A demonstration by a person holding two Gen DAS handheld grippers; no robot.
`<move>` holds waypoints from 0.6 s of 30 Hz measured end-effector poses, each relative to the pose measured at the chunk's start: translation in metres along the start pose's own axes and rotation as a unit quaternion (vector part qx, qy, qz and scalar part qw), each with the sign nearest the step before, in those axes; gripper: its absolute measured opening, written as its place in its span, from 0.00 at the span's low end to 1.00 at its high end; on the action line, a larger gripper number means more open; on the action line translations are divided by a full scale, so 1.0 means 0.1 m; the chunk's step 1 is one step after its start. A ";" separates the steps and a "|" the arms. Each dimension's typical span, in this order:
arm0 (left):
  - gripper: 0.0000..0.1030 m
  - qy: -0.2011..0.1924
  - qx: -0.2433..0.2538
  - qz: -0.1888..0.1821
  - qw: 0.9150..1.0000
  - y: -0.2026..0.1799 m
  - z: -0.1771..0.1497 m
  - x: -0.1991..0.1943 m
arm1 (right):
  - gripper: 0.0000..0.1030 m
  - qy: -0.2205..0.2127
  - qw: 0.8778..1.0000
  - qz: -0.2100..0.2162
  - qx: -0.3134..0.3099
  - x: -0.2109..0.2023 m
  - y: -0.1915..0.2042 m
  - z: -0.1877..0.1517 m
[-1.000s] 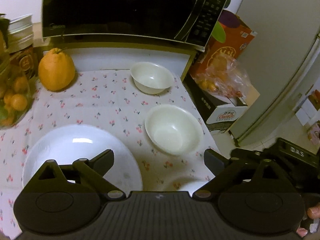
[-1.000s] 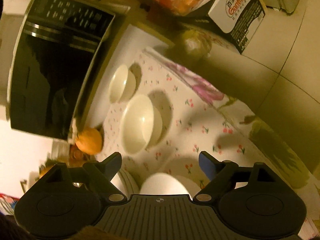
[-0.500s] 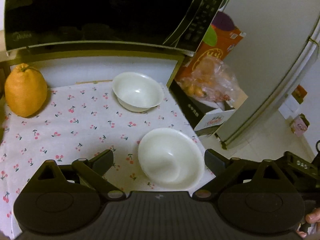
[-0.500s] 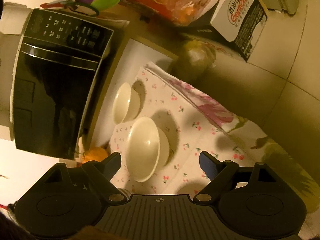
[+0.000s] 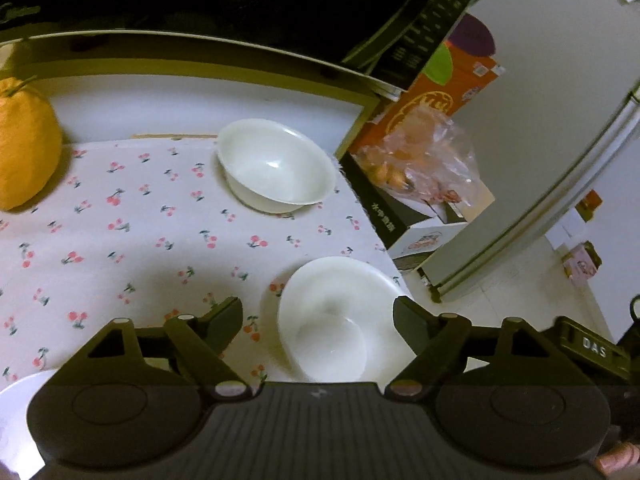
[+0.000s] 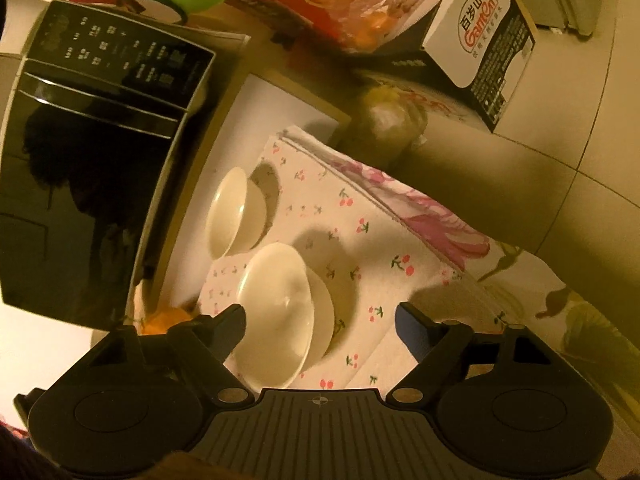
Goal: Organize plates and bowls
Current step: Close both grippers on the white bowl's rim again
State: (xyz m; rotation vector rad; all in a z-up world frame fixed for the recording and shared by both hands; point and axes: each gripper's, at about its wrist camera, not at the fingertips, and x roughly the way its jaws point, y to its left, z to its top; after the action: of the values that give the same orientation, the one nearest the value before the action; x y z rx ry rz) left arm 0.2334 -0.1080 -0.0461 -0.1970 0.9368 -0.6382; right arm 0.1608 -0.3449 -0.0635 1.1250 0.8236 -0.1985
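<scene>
Left wrist view: your left gripper [image 5: 318, 318] points down over the cherry-print cloth [image 5: 132, 248], its jaws standing wide and bare. They have just been closing a little, and the near bowl [image 5: 340, 320] lies between the fingers without either pad pressing on it (the bowl's right rim sits just beside the right finger [image 5: 412, 320]; whether they touch cannot be told). The far bowl [image 5: 276, 166] stands upright on the cloth farther back, well apart from the near one, close under the black microwave [image 5: 240, 0]. A large orange citrus fruit [image 5: 26, 148] rests at the cloth's left edge. At the lower left corner you see the edge of a white plate [image 5: 16, 400], mostly hidden behind the gripper body. To the right, off the table, a carton [image 5: 424, 236] carries a clear bag of small orange fruit [image 5: 420, 160].

Right wrist view: your right gripper [image 6: 320, 322] also stands wide with nothing clamped, its jaws having just narrowed slightly. The same near bowl [image 6: 280, 312] shows here between the fingers, its rim just beside the left finger [image 6: 228, 328] (contact unclear). The far bowl [image 6: 234, 216] sits beyond it, beside the microwave [image 6: 92, 152].
</scene>
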 end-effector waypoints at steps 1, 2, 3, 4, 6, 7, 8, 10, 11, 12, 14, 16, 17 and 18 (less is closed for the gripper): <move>0.74 0.001 0.003 0.000 1.000 0.00 0.00 0.01 | 0.77 -0.002 1.000 -0.003 0.001 0.01 -0.01 0.01; 0.73 0.002 0.005 0.002 1.000 0.00 0.01 0.03 | 0.74 -0.003 1.000 -0.005 0.002 0.02 -0.01 0.01; 0.72 0.004 0.004 0.003 1.000 0.01 0.01 0.05 | 0.69 -0.005 1.000 -0.006 0.004 0.03 -0.03 0.02; 0.70 0.006 0.002 0.004 1.000 0.02 0.01 0.06 | 0.67 -0.005 1.000 -0.006 0.006 0.03 -0.04 0.02; 0.65 0.010 -0.007 -0.002 1.000 0.05 0.00 0.08 | 0.59 -0.005 1.000 -0.005 0.010 0.04 -0.05 0.03; 0.64 0.011 -0.015 -0.008 1.000 0.07 -0.01 0.08 | 0.57 -0.004 1.000 -0.002 0.013 0.05 -0.06 0.02; 0.63 0.012 -0.024 -0.015 1.000 0.08 -0.01 0.09 | 0.53 -0.003 1.000 0.000 0.016 0.05 -0.06 0.02; 0.59 0.013 -0.034 -0.020 0.999 0.11 -0.03 0.10 | 0.47 -0.001 1.000 0.003 0.017 0.06 -0.05 0.01; 0.58 0.013 -0.035 -0.018 0.999 0.13 -0.03 0.10 | 0.44 -0.002 1.000 0.003 0.015 0.06 -0.04 0.01; 0.55 0.013 -0.038 -0.014 0.999 0.15 -0.04 0.09 | 0.43 -0.004 1.000 0.004 0.015 0.06 -0.03 0.01; 0.50 0.011 -0.051 -0.010 0.999 0.19 -0.03 0.08 | 0.40 -0.007 1.000 0.004 0.017 0.08 -0.03 0.01; 0.45 0.010 -0.051 -0.005 0.999 0.19 -0.03 0.06 | 0.36 -0.009 1.000 0.002 0.021 0.10 -0.04 0.01; 0.43 0.009 -0.051 -0.003 0.999 0.19 -0.03 0.06 | 0.34 -0.009 1.000 0.001 0.022 0.11 -0.05 0.01; 0.41 0.010 -0.051 -0.006 0.999 0.18 -0.03 0.06 | 0.32 -0.009 1.000 0.000 0.024 0.13 -0.05 0.01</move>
State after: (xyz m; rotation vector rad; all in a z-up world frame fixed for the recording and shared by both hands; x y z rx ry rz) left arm 0.2414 -0.0965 -0.0593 -0.2892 0.9883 -0.6051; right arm 0.1670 -0.3446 -0.0759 1.1669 0.8061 -0.2293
